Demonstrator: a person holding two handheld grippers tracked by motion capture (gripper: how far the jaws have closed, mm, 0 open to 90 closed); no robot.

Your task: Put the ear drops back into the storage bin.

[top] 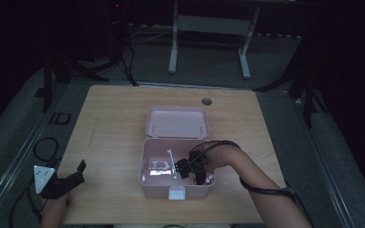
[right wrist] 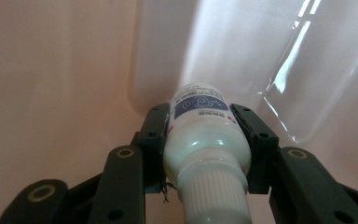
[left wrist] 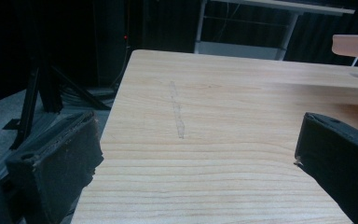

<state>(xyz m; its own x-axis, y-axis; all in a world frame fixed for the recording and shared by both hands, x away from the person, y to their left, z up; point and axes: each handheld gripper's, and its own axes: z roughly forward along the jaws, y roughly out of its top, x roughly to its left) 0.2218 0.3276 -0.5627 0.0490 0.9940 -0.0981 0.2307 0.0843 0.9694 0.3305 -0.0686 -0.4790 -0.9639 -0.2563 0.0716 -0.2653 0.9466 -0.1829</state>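
A pink box (top: 143, 161) stands open near the table's front, its lid (top: 177, 121) tipped back. My right gripper (top: 190, 168) reaches down into the box's right half. It is shut on a white bottle (right wrist: 200, 135) with a blue label and a ribbed white cap that points back toward the camera. Both black pads (right wrist: 154, 135) press on the bottle's sides, with the pink inside wall (right wrist: 51, 70) close behind it. My left gripper (top: 76, 173) rests at the table's front left corner, open, with nothing between its jaws (left wrist: 198, 140).
Inside the box lie a clear plastic wrapper (top: 159, 166) and a thin white stick (top: 172, 161); the wrapper (right wrist: 279, 56) sits just beyond the bottle. A white latch (top: 176, 193) is on the box's front. The wooden table (top: 114, 123) has a round cable hole (top: 206, 101) behind the lid.
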